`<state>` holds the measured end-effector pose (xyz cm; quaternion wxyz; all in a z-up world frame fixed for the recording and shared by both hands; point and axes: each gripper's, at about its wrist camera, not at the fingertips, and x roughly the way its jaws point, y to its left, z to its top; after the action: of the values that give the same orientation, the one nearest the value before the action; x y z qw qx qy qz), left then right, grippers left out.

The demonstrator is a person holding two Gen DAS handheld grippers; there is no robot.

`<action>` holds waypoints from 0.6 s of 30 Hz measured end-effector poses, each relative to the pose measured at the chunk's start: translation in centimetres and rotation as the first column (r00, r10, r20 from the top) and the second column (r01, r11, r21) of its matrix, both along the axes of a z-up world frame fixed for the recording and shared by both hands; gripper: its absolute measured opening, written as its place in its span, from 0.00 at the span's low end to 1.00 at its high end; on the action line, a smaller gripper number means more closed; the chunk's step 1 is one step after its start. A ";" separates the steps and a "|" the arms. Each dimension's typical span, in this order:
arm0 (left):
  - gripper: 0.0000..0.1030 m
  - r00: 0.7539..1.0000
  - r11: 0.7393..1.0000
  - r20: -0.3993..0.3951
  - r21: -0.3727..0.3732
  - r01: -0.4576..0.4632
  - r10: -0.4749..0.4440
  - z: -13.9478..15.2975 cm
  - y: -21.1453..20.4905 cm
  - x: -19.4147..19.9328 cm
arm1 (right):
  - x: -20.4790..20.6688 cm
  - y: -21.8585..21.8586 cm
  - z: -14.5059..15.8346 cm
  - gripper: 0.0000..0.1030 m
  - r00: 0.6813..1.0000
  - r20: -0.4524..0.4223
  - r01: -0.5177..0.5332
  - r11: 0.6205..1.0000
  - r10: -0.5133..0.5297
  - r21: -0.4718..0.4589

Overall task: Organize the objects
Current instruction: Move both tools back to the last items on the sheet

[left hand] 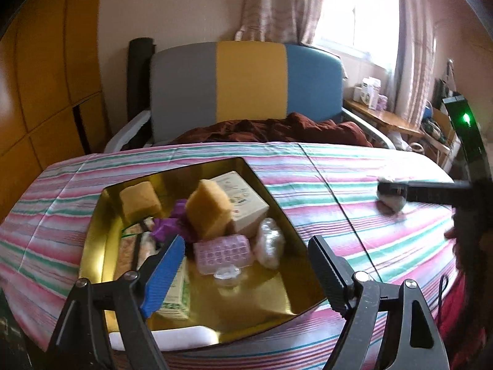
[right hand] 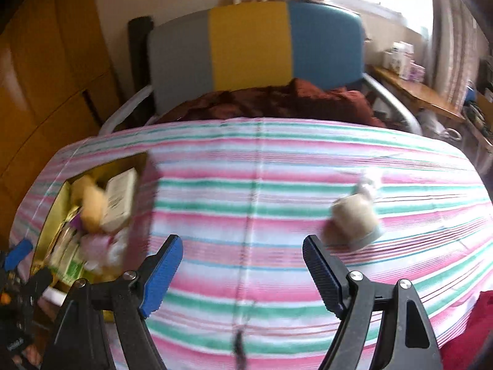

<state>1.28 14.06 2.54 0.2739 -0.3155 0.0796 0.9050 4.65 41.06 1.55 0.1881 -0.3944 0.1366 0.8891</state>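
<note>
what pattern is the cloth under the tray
Pink, green and white stripes on the cloth; clearest in the right wrist view.

Striped bedsheet [right hand: 246, 185] btwn crowded gold tray [right hand: 55, 203] & small jar [right hand: 354, 215] lies bare, w/ passing room.

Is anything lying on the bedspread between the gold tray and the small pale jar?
No. In the right wrist view, only bare striped bedspread separates the gold tray from the jar.

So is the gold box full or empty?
Nearly full. The gold box holds sponges, a carton, a pink case and more, with little bare floor left.
</note>
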 end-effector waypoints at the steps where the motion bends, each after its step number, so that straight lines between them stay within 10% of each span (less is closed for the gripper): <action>1: 0.80 1.000 1.000 -0.002 -0.006 0.010 -0.010 0.0 0.4 0.1 | 0.1 0.8 0.2 0.79 1.000 -0.004 0.017 1.000 -0.017 0.006; 18: 0.80 0.979 0.976 -0.022 -0.085 0.199 -0.202 0.2 9.9 1.4 | 2.9 15.6 -1.4 0.80 0.926 -0.053 0.375 0.927 -0.374 0.014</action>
<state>2.71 23.98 2.70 0.3494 -0.3031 0.1524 0.8734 7.54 56.63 0.13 0.3556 -0.3367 0.2031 0.8479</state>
